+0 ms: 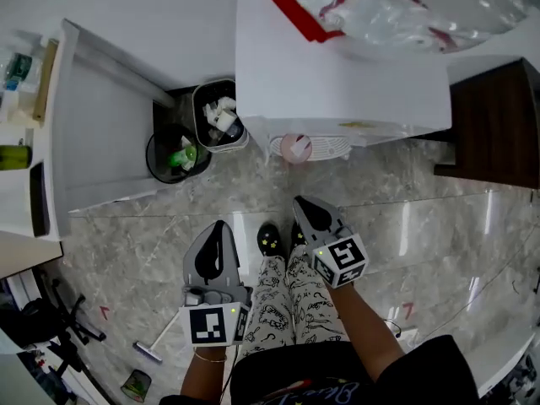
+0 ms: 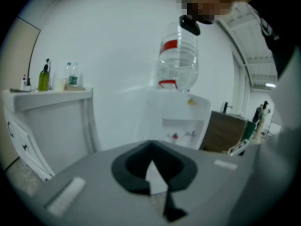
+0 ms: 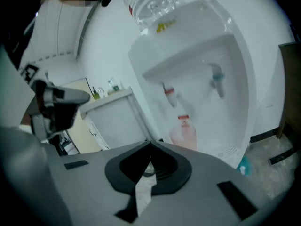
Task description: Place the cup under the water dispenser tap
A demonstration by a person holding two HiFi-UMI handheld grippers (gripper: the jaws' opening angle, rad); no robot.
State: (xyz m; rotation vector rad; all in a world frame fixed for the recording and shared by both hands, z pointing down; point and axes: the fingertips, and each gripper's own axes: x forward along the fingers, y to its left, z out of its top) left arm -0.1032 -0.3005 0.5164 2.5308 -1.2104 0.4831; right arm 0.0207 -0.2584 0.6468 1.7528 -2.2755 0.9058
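Right gripper (image 3: 149, 144) first: jaws together, tips meeting, nothing between them. Ahead of those closed tips and a touch to the right, clear of them, the pink cup (image 3: 183, 134) stands upright in the dispenser (image 3: 197, 41) recess. It sits on the tray (image 3: 228, 150), below the red tap (image 3: 169, 92) as far as this angle tells. The blue tap (image 3: 217, 81) is further right of the jaws and has nothing under it.

Over to the left gripper (image 2: 150, 145): jaws together too, and empty. The dispenser lies beyond its tips, up and to the right, well apart, with the clear bottle (image 2: 178, 62) upended on top.

From the head view both grippers hang side by side over the marble floor (image 1: 422, 226). Both point toward the dispenser, the right one's tips the nearer to the cup. Two bins (image 1: 218, 116) sit off beyond the left jaws, beside the dispenser.
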